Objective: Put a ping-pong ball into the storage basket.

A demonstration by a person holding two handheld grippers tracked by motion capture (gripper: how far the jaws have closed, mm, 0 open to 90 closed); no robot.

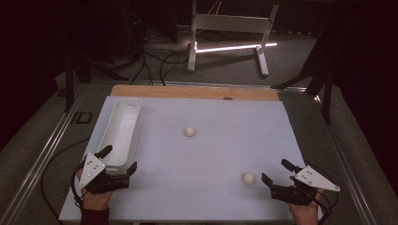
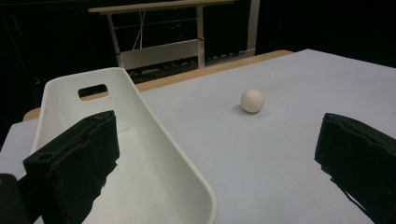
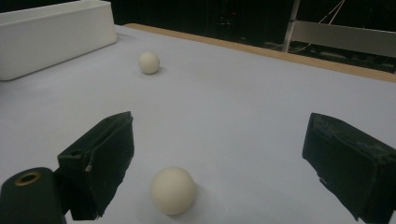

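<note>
On a white table (image 1: 197, 187), 2 handheld grippers wait at the near edge. The right gripper (image 1: 277, 173) has its fingers spread wide, holding nothing, with the nearer white ball (image 1: 248, 178) just beside them. The left gripper (image 1: 119, 159) also has wide, unloaded fingers, straddling the near end of a white tray (image 1: 123, 123). A second ball (image 1: 189, 131) lies mid-table.

The long white plastic tray (image 1: 121, 131) is smooth and slightly glossy. Both small cream balls (image 1: 248, 178) (image 1: 189, 131) look matt. The table (image 1: 211, 154) carries matt pale sheet over bare wood.
</note>
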